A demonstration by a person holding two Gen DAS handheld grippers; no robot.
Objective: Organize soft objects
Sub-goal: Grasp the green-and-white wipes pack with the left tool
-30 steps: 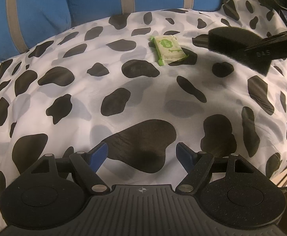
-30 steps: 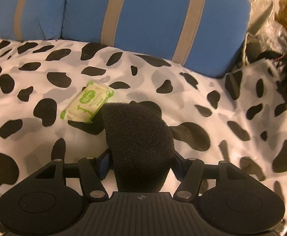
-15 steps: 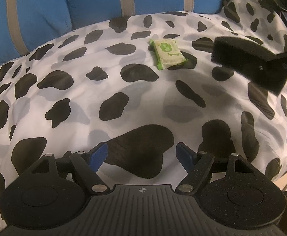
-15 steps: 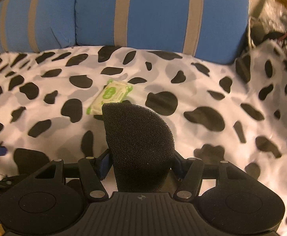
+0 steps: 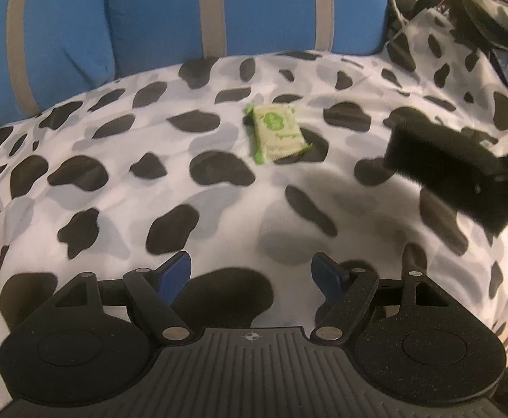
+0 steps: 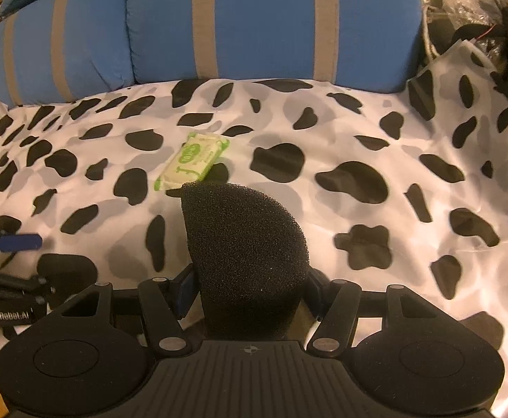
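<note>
Clamped in the right gripper [image 6: 250, 289] above the cow-print bedspread [image 6: 376, 146], the black foam sponge [image 6: 243, 254] looks light and squashy, best pinched mid-body, while the left gripper [image 5: 250, 273] hangs apart, empty.

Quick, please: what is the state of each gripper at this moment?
Left gripper: jaws open, holding nothing.
Right gripper: jaws closed on the black foam sponge.
</note>
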